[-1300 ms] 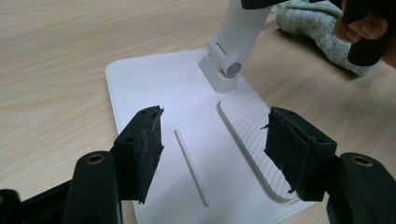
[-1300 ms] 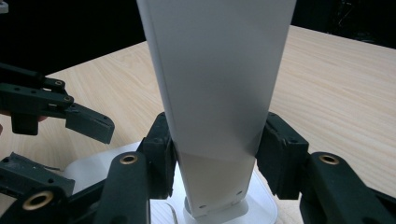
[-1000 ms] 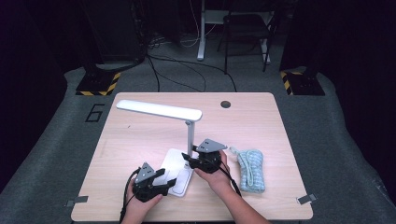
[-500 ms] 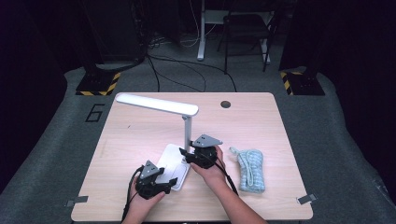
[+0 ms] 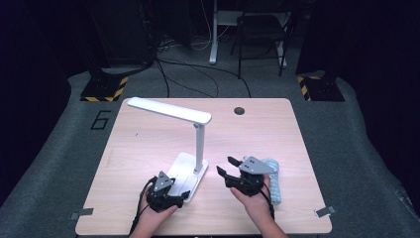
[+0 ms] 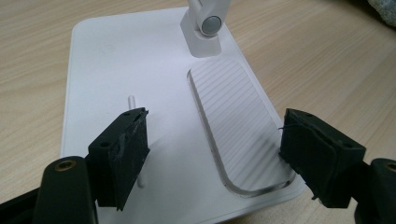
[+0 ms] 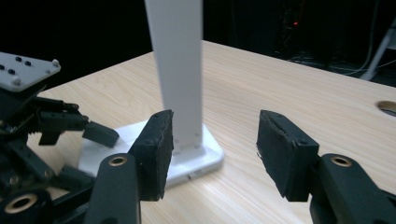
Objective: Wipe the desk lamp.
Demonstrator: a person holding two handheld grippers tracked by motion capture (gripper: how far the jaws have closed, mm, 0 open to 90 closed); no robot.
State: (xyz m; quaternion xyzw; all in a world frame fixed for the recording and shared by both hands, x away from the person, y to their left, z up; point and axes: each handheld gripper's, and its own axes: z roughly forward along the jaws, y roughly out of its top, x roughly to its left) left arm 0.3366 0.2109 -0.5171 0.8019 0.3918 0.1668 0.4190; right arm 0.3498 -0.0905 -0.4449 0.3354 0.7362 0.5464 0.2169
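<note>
Dark studio, pale wooden bench (image 5: 148, 148): a white desk lamp (image 5: 190, 166) stands at frame centre, released. Left gripper (image 5: 184, 196) straddles its base, right gripper (image 5: 227, 165) sits beside its post; both sets of fingers just spread, holding nothing.

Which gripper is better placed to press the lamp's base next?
Left. The left gripper hangs open right over the lamp base, its jaws either side of the ribbed pad. The right gripper is open beside the lamp post.
</note>
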